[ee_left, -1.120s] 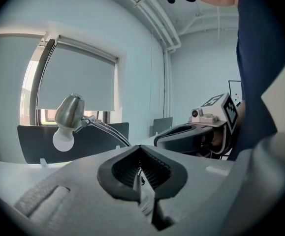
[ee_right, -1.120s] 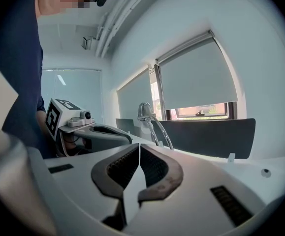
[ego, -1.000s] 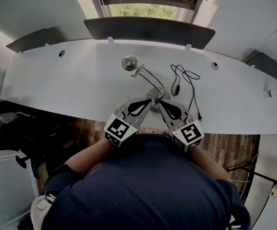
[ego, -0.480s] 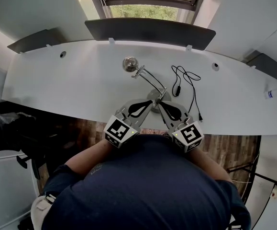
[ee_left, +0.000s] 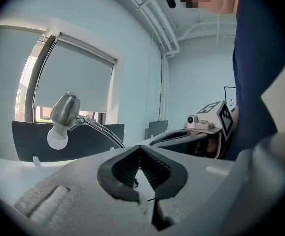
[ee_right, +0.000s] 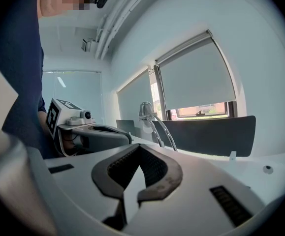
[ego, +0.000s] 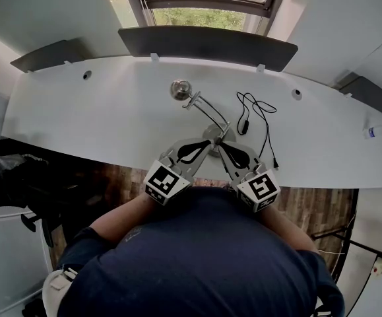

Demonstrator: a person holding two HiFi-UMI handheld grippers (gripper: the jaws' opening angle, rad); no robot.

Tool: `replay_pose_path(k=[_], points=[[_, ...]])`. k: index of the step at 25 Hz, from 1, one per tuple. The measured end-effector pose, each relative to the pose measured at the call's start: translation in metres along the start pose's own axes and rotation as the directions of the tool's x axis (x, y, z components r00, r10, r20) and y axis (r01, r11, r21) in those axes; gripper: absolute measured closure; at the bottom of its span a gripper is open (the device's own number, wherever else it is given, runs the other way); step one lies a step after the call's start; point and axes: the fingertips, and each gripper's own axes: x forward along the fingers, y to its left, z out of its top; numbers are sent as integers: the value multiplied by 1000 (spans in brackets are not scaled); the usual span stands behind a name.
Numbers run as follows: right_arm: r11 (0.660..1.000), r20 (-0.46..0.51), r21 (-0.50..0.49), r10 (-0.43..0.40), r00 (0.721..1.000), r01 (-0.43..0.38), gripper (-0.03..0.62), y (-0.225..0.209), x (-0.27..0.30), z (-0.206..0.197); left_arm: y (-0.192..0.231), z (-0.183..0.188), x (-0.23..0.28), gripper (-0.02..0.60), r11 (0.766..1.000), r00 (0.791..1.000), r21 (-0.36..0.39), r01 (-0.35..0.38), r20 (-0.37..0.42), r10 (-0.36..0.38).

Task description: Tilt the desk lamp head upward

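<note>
A silver desk lamp stands on the white desk [ego: 98, 111]: its round base [ego: 215, 135] near the front edge, thin double arms [ego: 209, 113] leaning back left to the metal head [ego: 180, 89]. In the left gripper view the lamp head [ee_left: 63, 111] hangs down with a white bulb [ee_left: 57, 138]. My left gripper [ego: 208, 141] is shut and empty just left of the base. My right gripper [ego: 221, 142] is shut and empty just right of it. Both tips point at the base. The lamp [ee_right: 147, 111] shows far off in the right gripper view.
A black cord with an inline switch [ego: 254, 114] lies looped right of the lamp. A dark divider panel [ego: 204, 43] runs along the desk's back edge below a window. A small white bottle [ego: 377, 131] sits at the far right. Dark chair parts [ego: 19, 177] are at the left.
</note>
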Motion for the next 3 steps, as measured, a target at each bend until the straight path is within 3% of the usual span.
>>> replay_pose_path(k=[3], points=[[1000, -3, -5, 2, 1000, -2, 583, 1, -1, -1, 0, 0, -1, 574, 1000, 1000, 5, -3, -1, 3]])
